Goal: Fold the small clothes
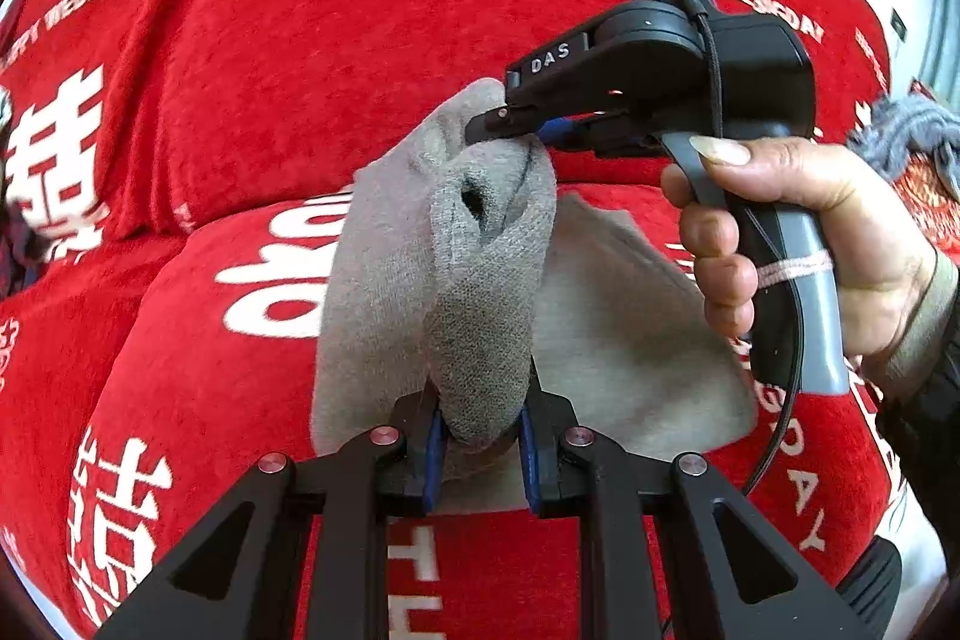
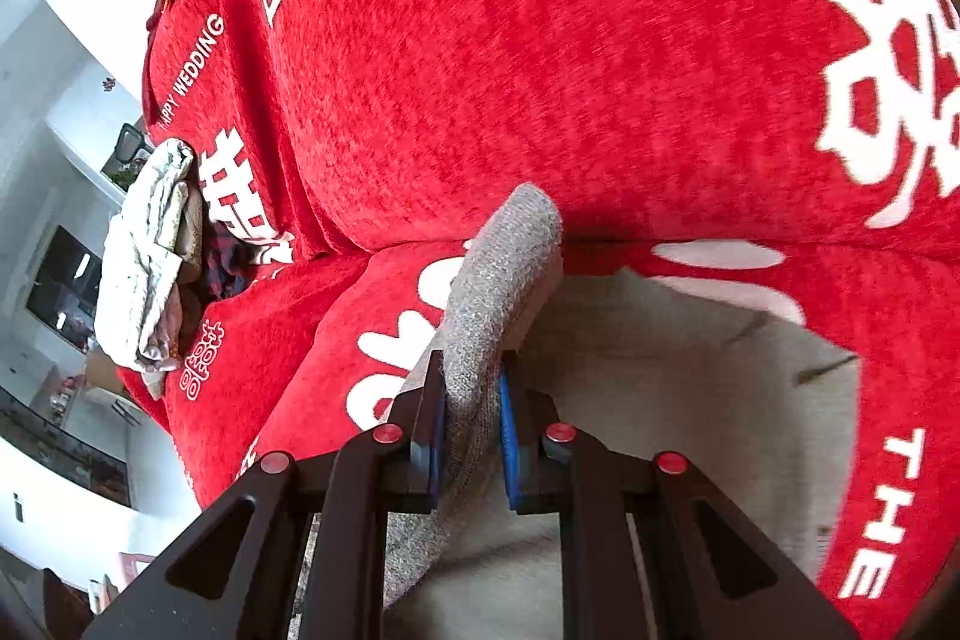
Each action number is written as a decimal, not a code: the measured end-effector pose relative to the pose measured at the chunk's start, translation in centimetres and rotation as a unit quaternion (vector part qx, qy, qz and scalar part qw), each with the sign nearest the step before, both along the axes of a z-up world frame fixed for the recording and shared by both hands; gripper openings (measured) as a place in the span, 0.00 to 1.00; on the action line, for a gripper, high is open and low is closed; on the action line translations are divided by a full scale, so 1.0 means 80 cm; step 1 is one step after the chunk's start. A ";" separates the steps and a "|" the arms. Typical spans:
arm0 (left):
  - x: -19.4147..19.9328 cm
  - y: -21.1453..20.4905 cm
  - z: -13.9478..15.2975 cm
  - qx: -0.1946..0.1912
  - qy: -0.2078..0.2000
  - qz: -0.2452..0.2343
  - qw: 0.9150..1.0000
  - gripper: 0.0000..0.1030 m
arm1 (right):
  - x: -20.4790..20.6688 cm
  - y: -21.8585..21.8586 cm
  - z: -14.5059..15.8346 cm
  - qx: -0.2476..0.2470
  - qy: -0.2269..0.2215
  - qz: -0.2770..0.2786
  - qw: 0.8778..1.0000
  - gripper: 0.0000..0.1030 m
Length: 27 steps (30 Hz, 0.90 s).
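A grey knit sock [image 1: 480, 280] hangs stretched between both grippers above a red sofa cover [image 1: 312, 88]. In the left wrist view my left gripper [image 1: 480, 424] is shut on its near end, blue pads pressing both sides. My right gripper [image 1: 501, 124], held by a hand [image 1: 810, 232], pinches the sock's far, open end. In the right wrist view the right gripper [image 2: 471, 400] is shut on the sock [image 2: 510, 256], which arches up and away from the pads. A pale beige cloth [image 1: 630, 340] lies flat on the seat under the sock, also visible as the beige cloth [image 2: 690, 400].
A pile of light and dark clothes [image 2: 150, 250] sits at the sofa's left end. A blue-grey knit item [image 1: 906, 130] lies at the right edge. The red backrest [image 2: 540, 40] with white lettering rises behind the seat. Room furniture shows past the sofa's left side.
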<state>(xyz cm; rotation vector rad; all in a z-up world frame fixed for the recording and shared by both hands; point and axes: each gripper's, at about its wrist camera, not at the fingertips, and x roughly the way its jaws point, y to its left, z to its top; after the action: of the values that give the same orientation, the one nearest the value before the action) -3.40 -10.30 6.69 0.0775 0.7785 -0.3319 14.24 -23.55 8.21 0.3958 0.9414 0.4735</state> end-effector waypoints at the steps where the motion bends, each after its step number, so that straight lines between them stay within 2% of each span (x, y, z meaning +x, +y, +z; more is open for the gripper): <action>1: -0.002 -0.009 0.001 0.004 -0.001 -0.006 1.000 0.21 | -0.001 -0.007 0.001 0.001 -0.001 0.000 1.000 0.16; 11: -0.010 -0.089 -0.007 0.049 0.002 -0.047 0.998 0.21 | -0.018 -0.083 -0.009 0.014 -0.005 -0.002 1.000 0.16; 22: -0.015 -0.159 -0.028 0.099 0.009 -0.079 0.992 0.21 | -0.031 -0.146 -0.043 0.045 -0.002 -0.024 0.999 0.16; 27: -0.011 -0.180 -0.053 0.128 0.024 -0.084 0.988 0.21 | -0.031 -0.165 -0.078 0.040 0.021 -0.042 0.998 0.16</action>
<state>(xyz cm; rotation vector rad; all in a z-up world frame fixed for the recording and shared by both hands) -4.24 -24.70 2.43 0.3789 0.8620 -0.3924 11.76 -36.78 2.00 0.5171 0.9449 0.4281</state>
